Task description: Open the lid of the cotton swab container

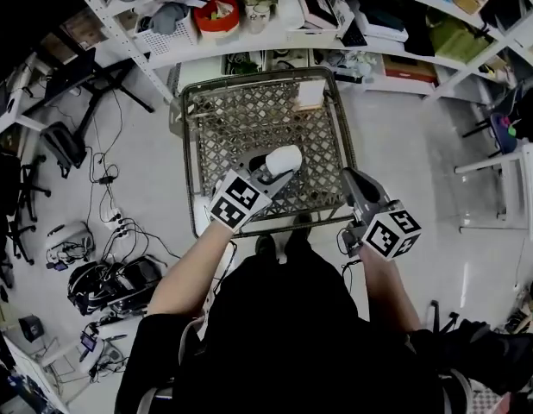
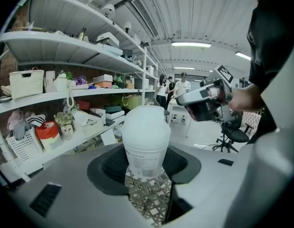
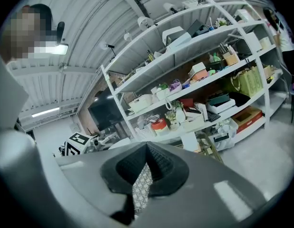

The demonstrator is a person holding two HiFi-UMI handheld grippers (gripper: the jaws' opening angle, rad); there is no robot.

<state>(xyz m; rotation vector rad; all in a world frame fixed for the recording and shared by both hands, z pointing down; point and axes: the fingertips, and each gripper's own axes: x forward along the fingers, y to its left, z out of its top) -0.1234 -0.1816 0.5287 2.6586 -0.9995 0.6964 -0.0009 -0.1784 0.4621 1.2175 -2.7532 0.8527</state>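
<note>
A white cotton swab container [image 1: 280, 159] with a domed lid hangs over the shopping cart [image 1: 191, 158], and my left gripper [image 1: 268, 176] is shut on it. In the left gripper view the container [image 2: 146, 137] stands upright between the jaws of the left gripper [image 2: 146, 169], gripped at its lower body, with the lid on top. My right gripper [image 1: 349, 180] is a little to the right of the container, apart from it, shut and empty. In the right gripper view the jaws of the right gripper [image 3: 146, 163] meet with nothing between them.
The metal mesh cart holds a small tan box [image 1: 310, 93] at its far end. White shelves [image 1: 275, 37] packed with baskets, books and boxes run behind it. Cables and gear [image 1: 103, 274] lie on the floor at the left. People [image 2: 178, 87] stand far off.
</note>
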